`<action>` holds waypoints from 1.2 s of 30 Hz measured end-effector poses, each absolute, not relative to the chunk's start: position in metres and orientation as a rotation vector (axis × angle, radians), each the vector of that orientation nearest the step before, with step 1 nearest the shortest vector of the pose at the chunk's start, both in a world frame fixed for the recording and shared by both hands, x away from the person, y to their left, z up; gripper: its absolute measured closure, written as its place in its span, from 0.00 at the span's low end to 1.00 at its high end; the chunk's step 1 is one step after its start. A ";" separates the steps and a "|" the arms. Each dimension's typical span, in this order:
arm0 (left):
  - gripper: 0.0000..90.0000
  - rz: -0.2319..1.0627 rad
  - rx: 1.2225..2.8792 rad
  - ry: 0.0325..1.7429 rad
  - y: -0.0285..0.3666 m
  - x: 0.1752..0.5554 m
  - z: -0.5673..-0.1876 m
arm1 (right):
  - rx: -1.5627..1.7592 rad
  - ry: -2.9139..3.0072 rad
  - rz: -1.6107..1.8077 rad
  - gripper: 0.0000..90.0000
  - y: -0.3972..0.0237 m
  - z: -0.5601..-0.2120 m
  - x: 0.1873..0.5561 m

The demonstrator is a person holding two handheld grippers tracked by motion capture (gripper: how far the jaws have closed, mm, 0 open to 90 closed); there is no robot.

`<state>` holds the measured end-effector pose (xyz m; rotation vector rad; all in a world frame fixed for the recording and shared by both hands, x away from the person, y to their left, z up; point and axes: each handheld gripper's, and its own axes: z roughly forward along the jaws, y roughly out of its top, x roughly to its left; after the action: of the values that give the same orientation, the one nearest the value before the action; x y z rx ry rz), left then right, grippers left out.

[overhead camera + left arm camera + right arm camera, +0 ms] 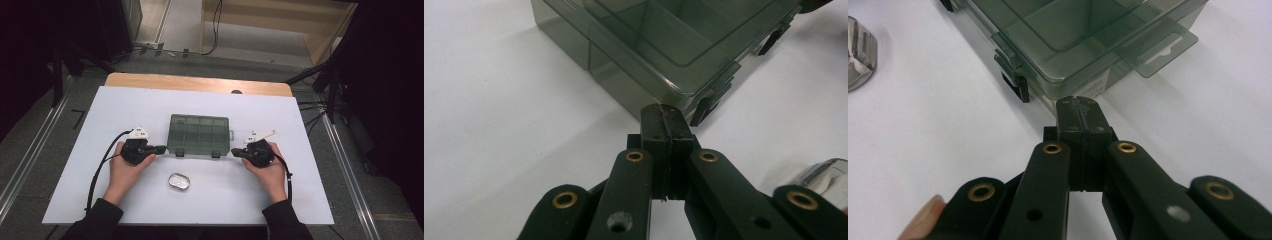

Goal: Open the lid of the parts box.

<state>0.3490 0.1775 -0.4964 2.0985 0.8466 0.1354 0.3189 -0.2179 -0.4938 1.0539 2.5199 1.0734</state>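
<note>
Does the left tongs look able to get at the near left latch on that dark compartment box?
Probably yes: the left tongs, shut, sit just short of the latch on the box, with bare table between.

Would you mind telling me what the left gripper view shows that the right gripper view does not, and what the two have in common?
Left gripper view alone: the left gripper, jaws shut, pointing at a front corner of the smoky compartment box.

Right gripper view alone: the right gripper, jaws shut, at the opposite front corner; the box's hang tab; a fingertip at the bottom edge.

Both: the closed box with its front latches, the white table, and the small metal tin at the frame's edge.
</note>
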 end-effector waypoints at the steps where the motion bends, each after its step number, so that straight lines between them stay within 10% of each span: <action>1: 0.99 0.134 2.097 0.847 0.178 0.349 -0.496 | 1.054 2.521 1.075 0.97 -0.218 -0.494 0.319; 36: 0.99 0.111 2.100 0.823 0.179 0.349 -0.497 | 1.018 2.511 1.078 0.97 -0.213 -0.496 0.317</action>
<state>0.3487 0.1790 -0.4972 2.0996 0.8230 0.1112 0.3173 -0.2131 -0.4962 1.0185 2.5112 1.0782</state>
